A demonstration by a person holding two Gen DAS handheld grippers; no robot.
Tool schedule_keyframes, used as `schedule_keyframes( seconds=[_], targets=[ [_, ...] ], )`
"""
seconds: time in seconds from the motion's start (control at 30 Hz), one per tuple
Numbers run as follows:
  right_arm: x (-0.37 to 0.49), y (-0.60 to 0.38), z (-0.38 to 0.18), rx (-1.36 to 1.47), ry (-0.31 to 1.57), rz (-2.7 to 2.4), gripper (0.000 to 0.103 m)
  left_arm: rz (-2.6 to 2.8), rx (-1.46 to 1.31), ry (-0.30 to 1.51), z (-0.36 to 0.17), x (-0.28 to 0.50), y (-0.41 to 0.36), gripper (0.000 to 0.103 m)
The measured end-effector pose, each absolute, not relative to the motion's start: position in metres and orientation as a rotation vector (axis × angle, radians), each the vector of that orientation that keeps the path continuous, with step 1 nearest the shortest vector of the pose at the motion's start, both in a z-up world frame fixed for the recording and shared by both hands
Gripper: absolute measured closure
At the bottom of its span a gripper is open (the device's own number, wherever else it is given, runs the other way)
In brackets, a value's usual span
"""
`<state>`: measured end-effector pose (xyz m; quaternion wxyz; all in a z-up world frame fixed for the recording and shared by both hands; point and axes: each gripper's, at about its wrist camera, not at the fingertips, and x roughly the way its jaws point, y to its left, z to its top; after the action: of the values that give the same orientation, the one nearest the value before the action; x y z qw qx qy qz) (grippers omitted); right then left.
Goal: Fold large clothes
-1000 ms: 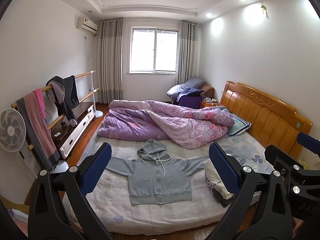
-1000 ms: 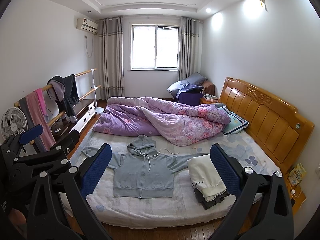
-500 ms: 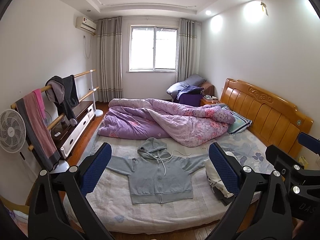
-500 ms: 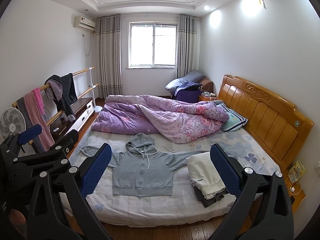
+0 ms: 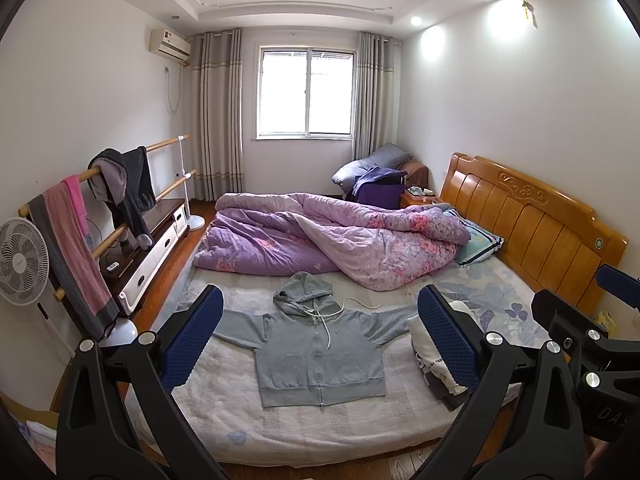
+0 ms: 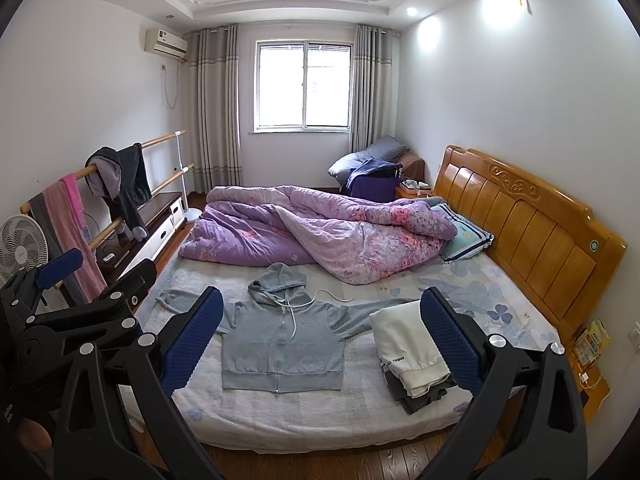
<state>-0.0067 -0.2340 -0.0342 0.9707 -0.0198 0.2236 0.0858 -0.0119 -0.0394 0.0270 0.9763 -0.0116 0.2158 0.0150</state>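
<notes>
Grey fleece, a zip-up hoodie (image 5: 316,356), is spread flat on the bed (image 5: 224,412), sleeves out toward 9 and 3 o'clock. Folded clothes (image 6: 412,356) are stacked at its 3 o'clock. The left gripper (image 5: 318,334) and right gripper (image 6: 322,334) are held above, jaws wide, nothing gripped.

- The bed (image 6: 280,420) has bare mattress along the near edge, so that side's wide open for reaching in.
- The gray hoodie (image 6: 280,344) lies flat mid-bed with room around it.
- A folded clothes stack (image 6: 412,356) sits just right of it, near the right sleeve.
- The purple quilt (image 6: 320,228) heaps up behind, blocking the far side.
- A drying rack (image 5: 120,200) and fan (image 5: 20,256) crowd the left aisle.
</notes>
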Motion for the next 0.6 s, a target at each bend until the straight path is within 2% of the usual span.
schedule_keyframes(
  seconds=[0.6],
  targets=[
    [-0.0027,-0.23,-0.0378,-0.04,0.456,0.162,0.008,0.024,-0.021,0.437,0.0257,-0.0061,-0.0354,0.005]
  ],
)
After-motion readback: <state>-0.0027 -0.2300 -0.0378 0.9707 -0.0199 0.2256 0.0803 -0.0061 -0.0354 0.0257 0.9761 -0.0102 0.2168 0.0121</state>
